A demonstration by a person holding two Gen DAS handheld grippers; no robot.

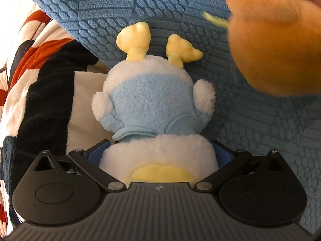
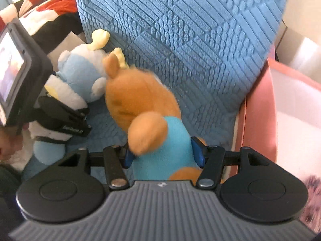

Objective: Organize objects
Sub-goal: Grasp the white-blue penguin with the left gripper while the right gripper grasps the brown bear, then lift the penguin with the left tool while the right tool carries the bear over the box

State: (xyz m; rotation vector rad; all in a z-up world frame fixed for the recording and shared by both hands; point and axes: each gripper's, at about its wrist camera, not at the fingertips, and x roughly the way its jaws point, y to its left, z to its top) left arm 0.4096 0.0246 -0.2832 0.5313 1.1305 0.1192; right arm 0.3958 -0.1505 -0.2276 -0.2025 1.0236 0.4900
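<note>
Left gripper (image 1: 160, 150): tilted steeply down, blue pads pressed at 9 and 3 o'clock into the white head of a plush duck (image 1: 154, 100).
Right gripper (image 2: 165, 152): tilted steeply down, blue pads clamped on the teal midriff of an orange plush (image 2: 140, 100).
Relative pose: in the right wrist view, the left gripper sits at 9 o'clock.

A home, by the look of it, somewhere soft like a bedroom or lounge. A blue textured cushion cover (image 2: 180, 40) fills the view, a red, white and black fleece blanket (image 1: 40, 64) is bunched beside it, and a pink upholstered edge (image 2: 258, 108) runs alongside. Plush toys (image 2: 140, 100) lie about.
</note>
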